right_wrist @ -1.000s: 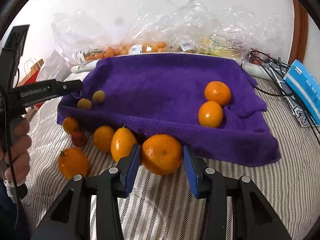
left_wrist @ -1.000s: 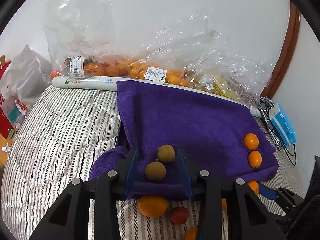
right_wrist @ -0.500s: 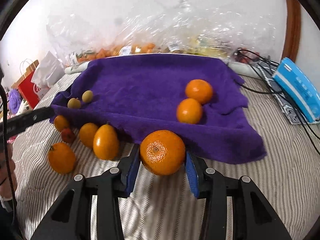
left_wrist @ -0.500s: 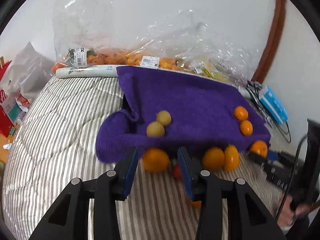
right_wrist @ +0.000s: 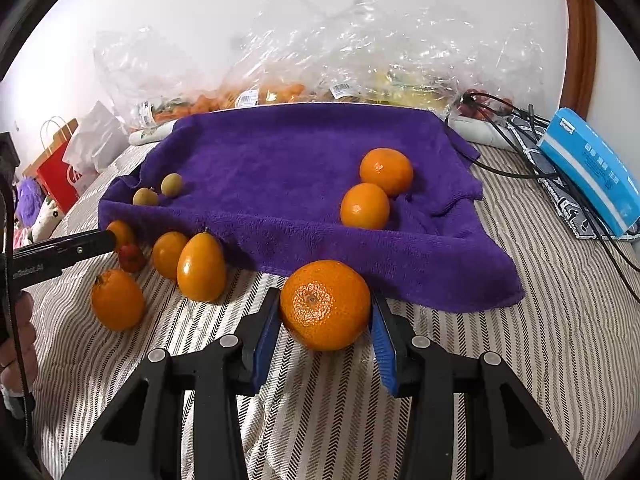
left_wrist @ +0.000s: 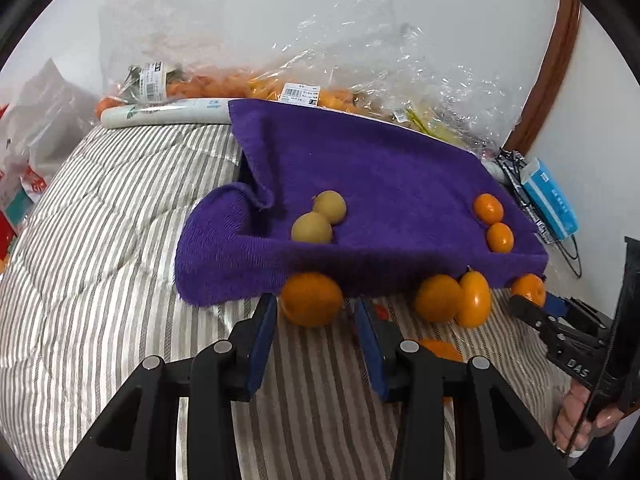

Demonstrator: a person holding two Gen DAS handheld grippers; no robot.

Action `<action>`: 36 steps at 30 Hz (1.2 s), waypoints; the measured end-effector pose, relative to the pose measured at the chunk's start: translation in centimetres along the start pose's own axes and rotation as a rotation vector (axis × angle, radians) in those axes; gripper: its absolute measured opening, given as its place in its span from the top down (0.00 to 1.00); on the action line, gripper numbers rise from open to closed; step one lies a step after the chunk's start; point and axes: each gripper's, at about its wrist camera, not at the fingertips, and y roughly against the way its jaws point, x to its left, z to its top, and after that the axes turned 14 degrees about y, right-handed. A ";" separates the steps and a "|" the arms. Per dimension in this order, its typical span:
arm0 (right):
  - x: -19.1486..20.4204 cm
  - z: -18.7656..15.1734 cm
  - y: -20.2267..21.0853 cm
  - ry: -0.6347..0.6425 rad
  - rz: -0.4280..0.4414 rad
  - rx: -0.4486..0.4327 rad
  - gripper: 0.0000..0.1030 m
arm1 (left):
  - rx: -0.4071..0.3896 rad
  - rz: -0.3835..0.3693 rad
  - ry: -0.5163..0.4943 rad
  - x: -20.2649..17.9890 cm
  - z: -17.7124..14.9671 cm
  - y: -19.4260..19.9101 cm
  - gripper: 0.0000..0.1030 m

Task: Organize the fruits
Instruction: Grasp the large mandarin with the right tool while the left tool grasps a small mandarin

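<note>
While the fruit was being sorted onto the purple towel (right_wrist: 280,168), items stood thus, left to right.

Left hand-held gripper (left_wrist: 316,312): jaws apart, bracketing a smooth orange fruit (left_wrist: 311,299) at the towel's near edge, pads seemingly clear of the skin. Advice: centre the pads on its widest part and close gently, since round fruit rolls on soft bedding.

Two small dull yellow-green fruits (right_wrist: 159,190): on the towel's left end.

Loose group on the striped quilted bed (right_wrist: 540,320): glossy oval orange fruit (right_wrist: 201,266), small red fruit (right_wrist: 131,258).

Right hand-held gripper (right_wrist: 325,316): clamped on a large pebbled mandarin (right_wrist: 325,304), just before the towel.

Two mandarins (right_wrist: 374,188): on the plush towel's right side.
</note>
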 end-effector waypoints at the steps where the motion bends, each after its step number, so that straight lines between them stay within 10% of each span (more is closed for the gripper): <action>1: -0.1 0.0 0.0 -0.004 0.002 0.001 0.59 | -0.002 0.006 -0.002 0.0 0.1 -0.2 0.63; 36: 0.6 0.3 -0.4 0.028 0.060 0.002 0.59 | -0.035 -0.052 0.041 0.7 -0.4 0.3 0.68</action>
